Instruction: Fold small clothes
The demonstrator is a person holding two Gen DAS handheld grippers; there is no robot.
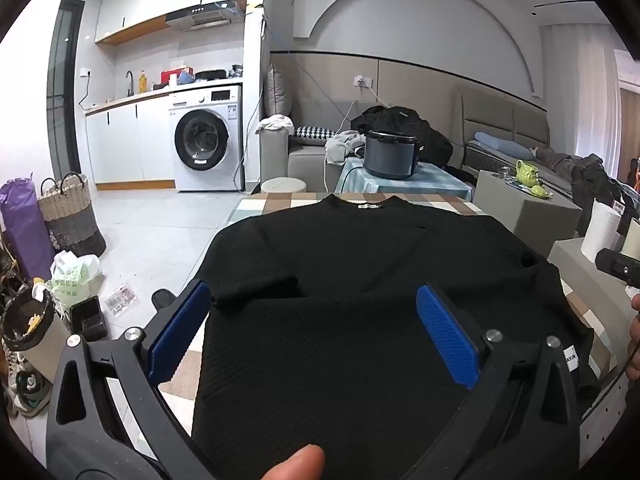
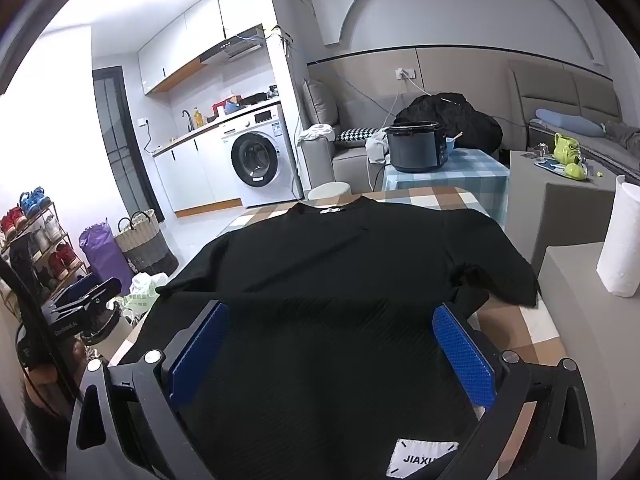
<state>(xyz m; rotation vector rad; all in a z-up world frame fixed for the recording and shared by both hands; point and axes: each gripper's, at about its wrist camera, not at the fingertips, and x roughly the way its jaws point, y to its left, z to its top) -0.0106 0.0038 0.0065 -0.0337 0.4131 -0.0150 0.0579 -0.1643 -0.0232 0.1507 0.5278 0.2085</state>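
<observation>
Both grippers, left (image 1: 314, 332) & right (image 2: 332, 344), hung w/ jaws wide apart, nothing clamped, over the hem end of a black T-shirt (image 1: 360, 248) lying flat on the checked tablecloth (image 2: 516, 332). Shirt's long axis ran straight ahead to the collar at the far end; left sat nearer the left sleeve (image 1: 256, 280), right nearer the right sleeve (image 2: 496, 276), so prob. each takes its own side.

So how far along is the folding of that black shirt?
Barely begun. Done: the black shirt lies spread flat on the checked tablecloth, collar at the far end. In hand: nothing; the left claw and right claw hover open over its near half. Left: every fold, both sleeves included.
</observation>
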